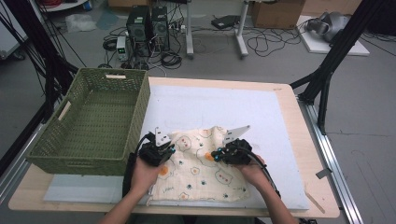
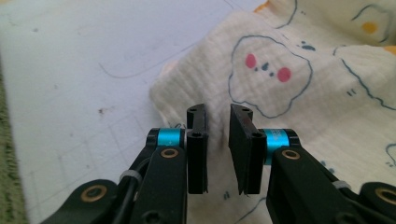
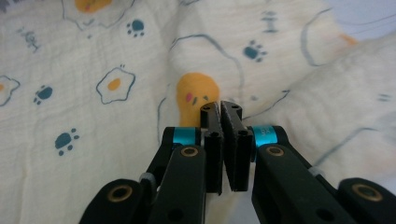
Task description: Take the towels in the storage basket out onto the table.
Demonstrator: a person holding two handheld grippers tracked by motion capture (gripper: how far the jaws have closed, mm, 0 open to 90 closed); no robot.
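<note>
high view: soft cloth (image 1: 201, 165) flat on the white mat (image 1: 261, 116), just right of the green basket (image 1: 93, 123). left gripper (image 1: 161, 149) and right gripper (image 1: 223, 153) both over the cloth.

left gripper view: jaws spread apart above the cloth's corner, nothing pinched.

right gripper view: jaws pressed nearly together, no cloth between. probably folding not started; basket empty.

A basket (image 1: 93, 121) sits on the table (image 1: 299, 121), left of the cloth (image 1: 201, 168).
</note>
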